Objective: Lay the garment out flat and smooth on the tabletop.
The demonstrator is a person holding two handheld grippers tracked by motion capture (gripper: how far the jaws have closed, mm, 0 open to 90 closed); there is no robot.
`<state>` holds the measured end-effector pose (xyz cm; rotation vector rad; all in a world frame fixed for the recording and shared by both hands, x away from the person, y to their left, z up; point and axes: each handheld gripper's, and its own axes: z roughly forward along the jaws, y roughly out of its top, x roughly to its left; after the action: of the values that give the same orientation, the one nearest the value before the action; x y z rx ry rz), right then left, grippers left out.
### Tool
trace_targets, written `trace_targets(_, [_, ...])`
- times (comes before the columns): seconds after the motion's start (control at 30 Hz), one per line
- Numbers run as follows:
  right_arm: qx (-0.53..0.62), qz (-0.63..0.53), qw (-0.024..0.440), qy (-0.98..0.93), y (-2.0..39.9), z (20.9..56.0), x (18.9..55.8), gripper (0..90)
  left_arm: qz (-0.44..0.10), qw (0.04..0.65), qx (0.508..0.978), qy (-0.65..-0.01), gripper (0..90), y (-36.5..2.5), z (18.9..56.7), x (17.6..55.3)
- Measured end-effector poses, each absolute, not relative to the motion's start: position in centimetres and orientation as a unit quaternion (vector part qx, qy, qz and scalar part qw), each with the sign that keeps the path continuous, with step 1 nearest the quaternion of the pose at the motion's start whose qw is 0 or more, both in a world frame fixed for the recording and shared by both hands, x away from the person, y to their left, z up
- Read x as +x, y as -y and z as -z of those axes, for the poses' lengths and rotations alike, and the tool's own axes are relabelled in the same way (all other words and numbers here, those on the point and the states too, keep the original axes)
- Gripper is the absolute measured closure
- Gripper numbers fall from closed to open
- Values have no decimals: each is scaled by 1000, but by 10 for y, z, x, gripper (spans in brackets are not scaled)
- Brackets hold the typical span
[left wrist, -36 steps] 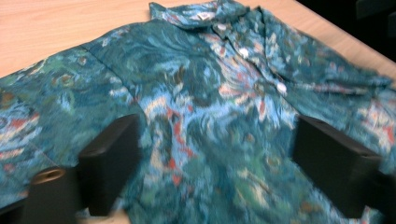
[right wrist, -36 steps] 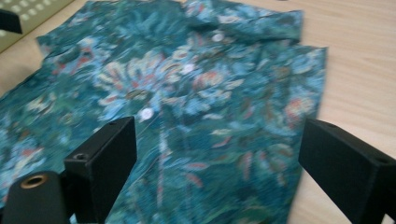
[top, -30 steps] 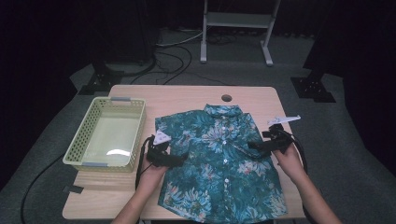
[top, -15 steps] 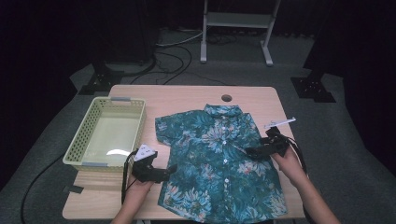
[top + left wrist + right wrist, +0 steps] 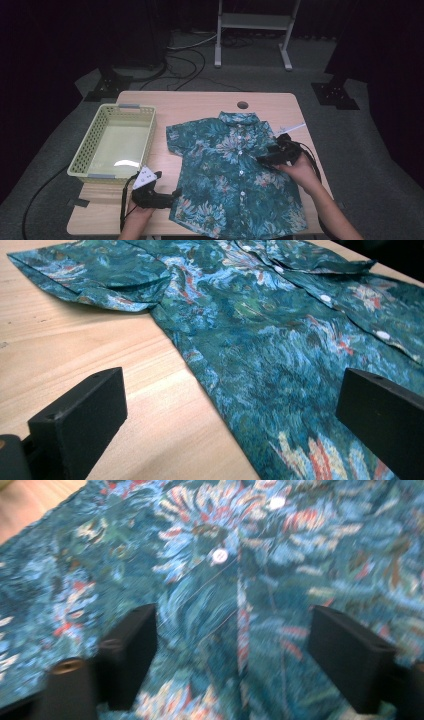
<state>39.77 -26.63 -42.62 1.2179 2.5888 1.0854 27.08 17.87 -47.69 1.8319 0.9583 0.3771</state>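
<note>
No readable text, label, brand or number appears on anything.

The shirt (image 5: 235, 172) is teal with a pale blue, green and red-orange floral print and white buttons (image 5: 219, 556). Left of it, the basket (image 5: 82, 156) is pale yellow-green. The bench (image 5: 200, 102) is light wood; both grippers' fingers (image 5: 80, 427) are black.

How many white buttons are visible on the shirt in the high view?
4 clear: down the shirt placket, near the collar, below it, mid-chest, lower. More may be hidden.
</note>
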Motion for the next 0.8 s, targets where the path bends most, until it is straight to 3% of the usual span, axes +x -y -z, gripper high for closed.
trace_targets(0.13, [391,-348,68,-850,256,426,409,353,-143,518,753,-381,0,-183,479,270])
trace_targets(0.2, [387,-332,81,-856,248,429,417,356,-147,527,751,-369,0,-183,479,268])
trace_targets(0.33, [381,-299,85,-871,232,439,431,368,-154,535,751,-356,0,-184,478,265])
trace_targets(0.8, [374,-231,105,-892,211,454,445,537,-159,545,745,-352,0,-186,479,263])
